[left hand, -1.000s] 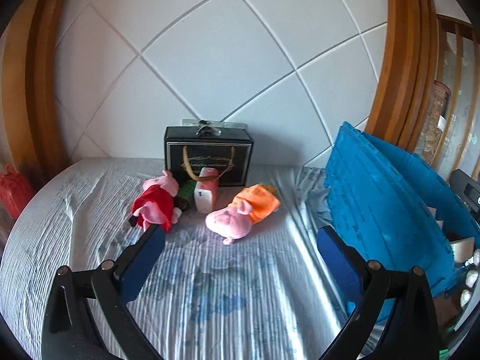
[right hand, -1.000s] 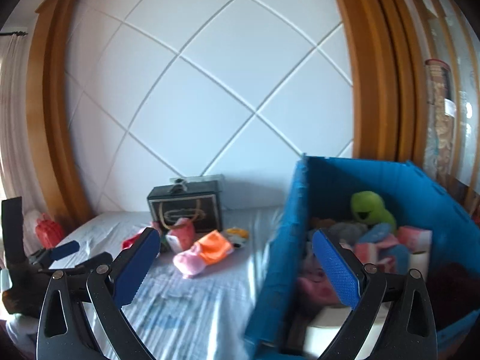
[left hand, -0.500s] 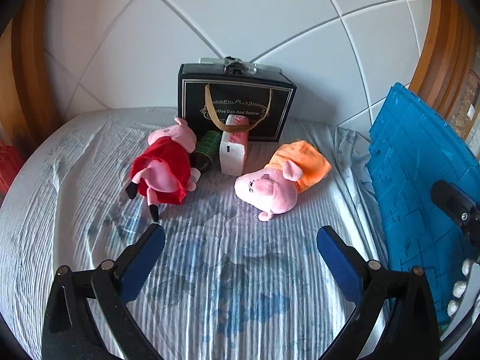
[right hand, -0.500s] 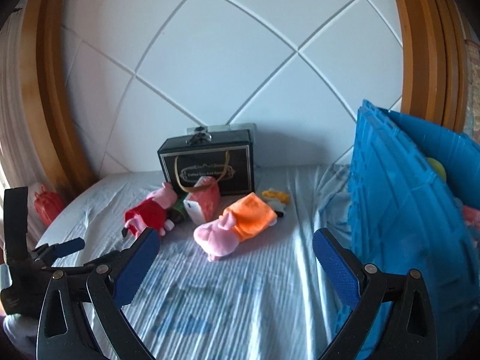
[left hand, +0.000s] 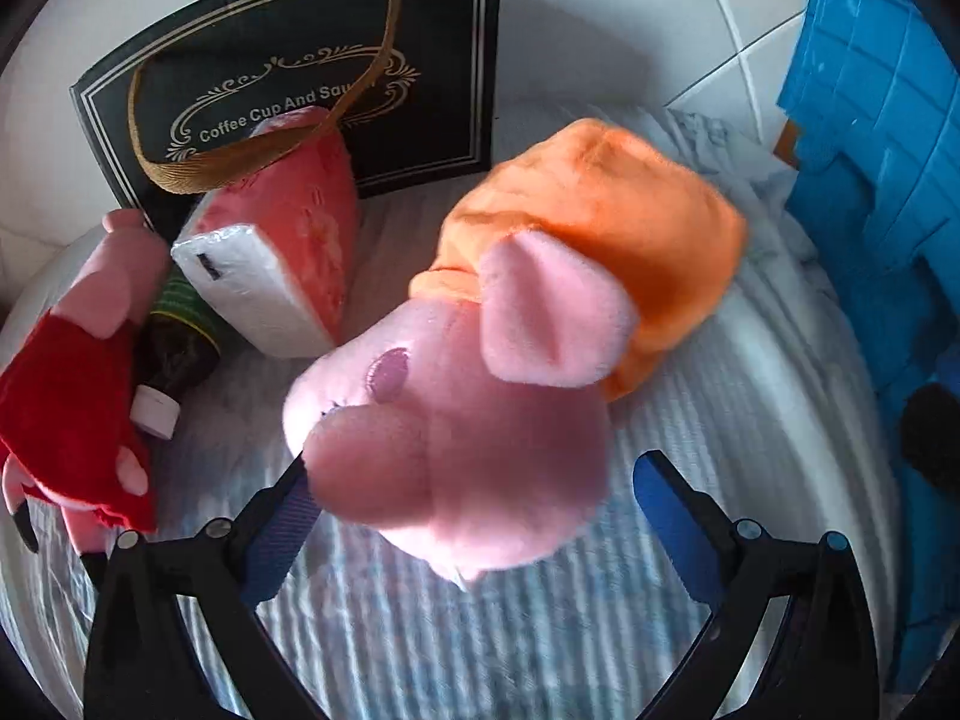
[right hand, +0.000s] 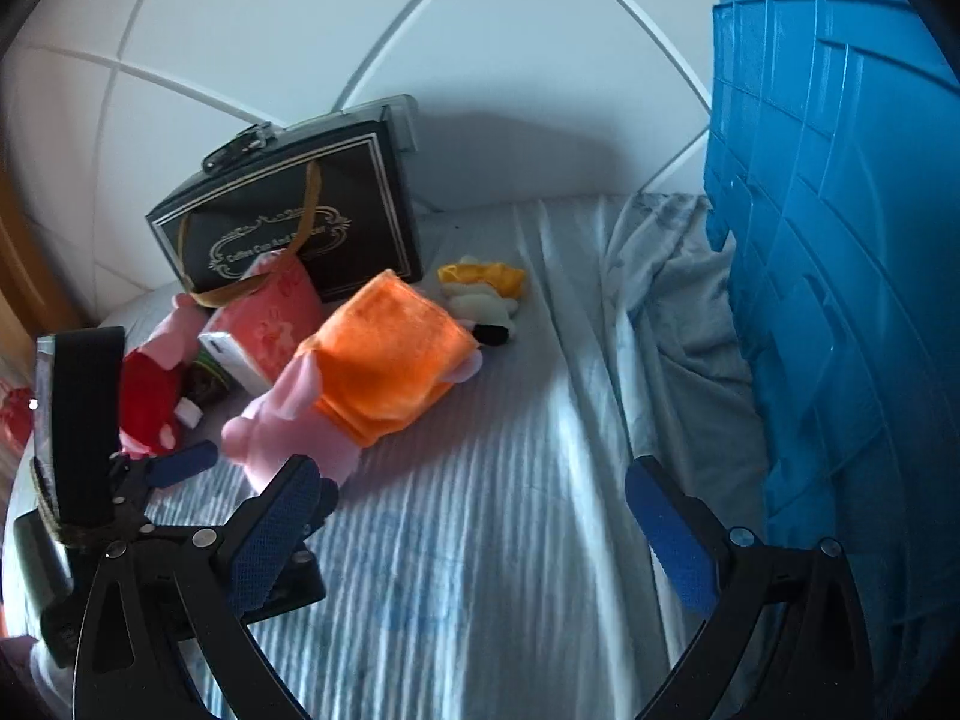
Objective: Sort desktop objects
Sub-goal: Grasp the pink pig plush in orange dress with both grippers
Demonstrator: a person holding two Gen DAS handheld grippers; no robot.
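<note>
A pink pig plush in an orange dress (left hand: pixel 516 348) lies on the striped bedsheet; it also shows in the right wrist view (right hand: pixel 360 384). My left gripper (left hand: pixel 474 516) is open, its jaws either side of the pig's head, close to it. My right gripper (right hand: pixel 474 534) is open and empty over bare sheet, right of the pig. Left of the pig lie a red tissue pack (left hand: pixel 282 264), a dark bottle (left hand: pixel 174 354) and a pig plush in a red dress (left hand: pixel 78 402).
A black gift box with a gold handle (left hand: pixel 312 78) stands against the white headboard. A blue crate (right hand: pixel 840 276) stands at the right. A small yellow and white plush (right hand: pixel 480 294) lies behind the orange pig. The left gripper body (right hand: pixel 78 432) shows at the left.
My left gripper has moved forward and down to the orange-dressed pig, which now fills its view. My right gripper has moved down and closer to the bed.
</note>
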